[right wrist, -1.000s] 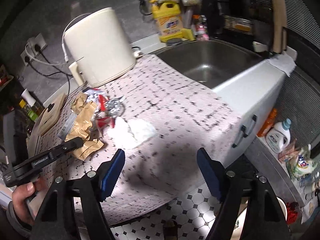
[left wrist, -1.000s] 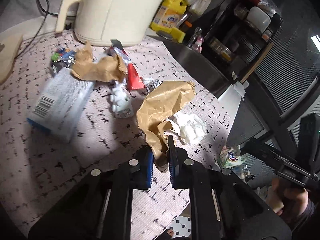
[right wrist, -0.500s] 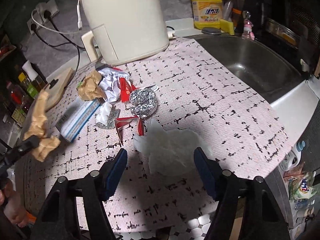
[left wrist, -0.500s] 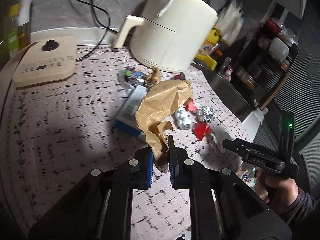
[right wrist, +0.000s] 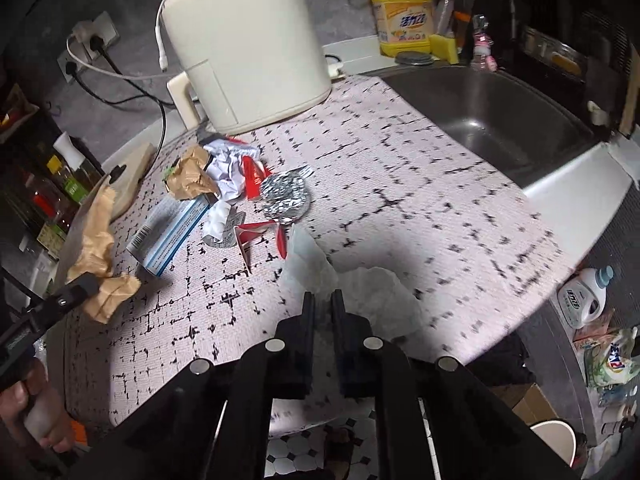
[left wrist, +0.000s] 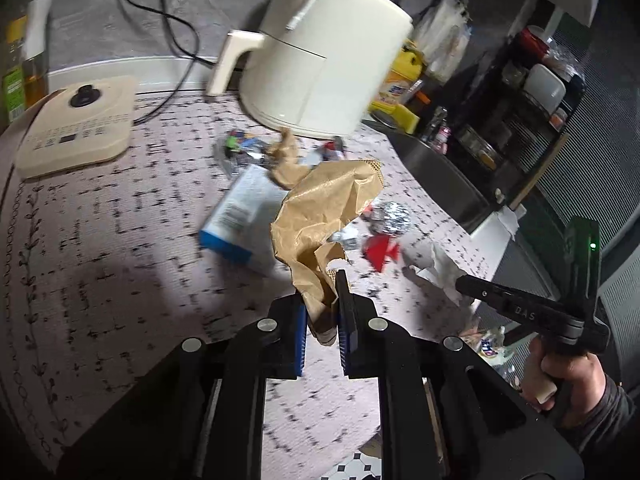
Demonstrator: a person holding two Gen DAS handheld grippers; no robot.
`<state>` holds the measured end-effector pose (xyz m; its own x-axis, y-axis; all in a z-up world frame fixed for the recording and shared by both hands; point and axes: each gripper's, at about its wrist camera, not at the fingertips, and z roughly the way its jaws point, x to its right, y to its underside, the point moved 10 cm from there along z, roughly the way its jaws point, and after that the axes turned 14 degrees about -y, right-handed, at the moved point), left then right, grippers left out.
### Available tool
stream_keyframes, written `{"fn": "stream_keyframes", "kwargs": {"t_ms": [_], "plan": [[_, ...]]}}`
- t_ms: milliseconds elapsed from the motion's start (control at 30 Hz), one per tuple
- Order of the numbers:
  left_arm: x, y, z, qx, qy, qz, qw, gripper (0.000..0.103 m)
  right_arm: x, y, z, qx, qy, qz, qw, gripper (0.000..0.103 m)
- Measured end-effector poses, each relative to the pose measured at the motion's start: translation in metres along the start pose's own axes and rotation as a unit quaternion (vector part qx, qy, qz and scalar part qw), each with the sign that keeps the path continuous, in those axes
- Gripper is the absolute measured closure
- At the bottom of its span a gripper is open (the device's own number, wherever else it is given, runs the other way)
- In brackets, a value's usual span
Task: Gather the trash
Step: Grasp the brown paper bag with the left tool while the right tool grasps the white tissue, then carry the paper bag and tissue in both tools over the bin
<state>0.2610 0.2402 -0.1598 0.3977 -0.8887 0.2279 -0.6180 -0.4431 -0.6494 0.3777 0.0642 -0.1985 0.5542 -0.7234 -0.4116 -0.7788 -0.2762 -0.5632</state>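
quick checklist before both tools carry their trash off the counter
1. Left tool shut on brown paper: ok.
2. Right tool jaws closing, tissue between them: ok.
3. Tissue lifted off the counter: cannot tell.
4. Brown paper off the counter: ok.
5. All trash collected: not ok; foil, blue box and red wrappers remain.
6. Bin located: cannot tell.

surface: patterned mat [right wrist: 400, 184] over the counter | 12 o'clock: cream air fryer [right wrist: 244, 40] | 10 o'clock: trash pile – foil ball [right wrist: 286, 196], blue-white box [right wrist: 168, 236], red wrappers [right wrist: 256, 236], crumpled brown paper [right wrist: 192, 176] | 6 o'clock: white tissue [right wrist: 360, 292] | 9 o'clock edge: beige scale [left wrist: 76, 124]
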Motion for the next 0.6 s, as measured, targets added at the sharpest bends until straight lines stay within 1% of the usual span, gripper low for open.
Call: {"fn": "stream_keyframes", "kwargs": {"t_ms": [233,433,600], "plan": [[0.071,0.007,0.008,-0.014,0.049,0.059,0.9970,0.090,0.037,0.021,-0.063,0.031,0.028,0.034,0.999,0.094],[0.132,0.023,0.008,-0.026,0.086,0.097,0.9911,0.090,0.075,0.047,-0.111,0.051,0.060,0.069,0.994,0.094],[0.182,0.043,0.005,-0.037,0.117,0.123,0.9849,0.090,0.103,0.071,-0.149,0.063,0.085,0.094,0.990,0.094]]}}
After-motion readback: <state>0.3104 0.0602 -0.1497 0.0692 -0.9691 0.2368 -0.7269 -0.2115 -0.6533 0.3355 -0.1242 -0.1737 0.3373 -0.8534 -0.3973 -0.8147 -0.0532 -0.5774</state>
